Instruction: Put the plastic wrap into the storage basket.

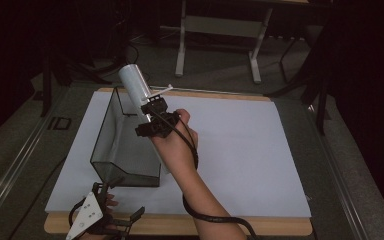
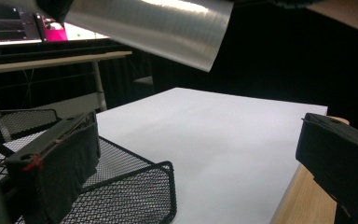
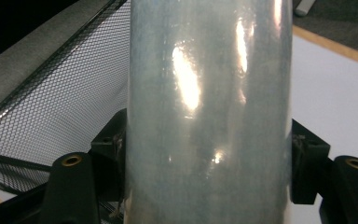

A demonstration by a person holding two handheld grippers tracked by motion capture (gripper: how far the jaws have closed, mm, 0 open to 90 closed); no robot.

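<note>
1. Nearest me, at the table's near-left corner, my left gripper rests low by the wooden table edge; in the left gripper view its jaws stand wide apart with nothing between them, one pad close over the near end of the black mesh tray, the other over the table edge.

2. A little farther, my right gripper is raised above the white sheet; its jaws are clamped on the lower part of a roll of clear film; in the right gripper view the roll sits squarely between the two pads, which press it from either side.

3. The roll is a long cylinder; its long axis runs out of my right gripper, up and away from me, tilted towards my left; the free end points over the far end of the mesh tray.

4. So the tray lies below and to the left of the roll, its long axis running away from me; my right hand is the one at the roll, the left is the nearer to the tray's near end.

5. I judge that laying the roll in calls for tipping it level and lining its axis along the tray; the left gripper could steady the tray.

6. Farthest, beyond the table, a white-legged desk frame stands in the dark.
</note>
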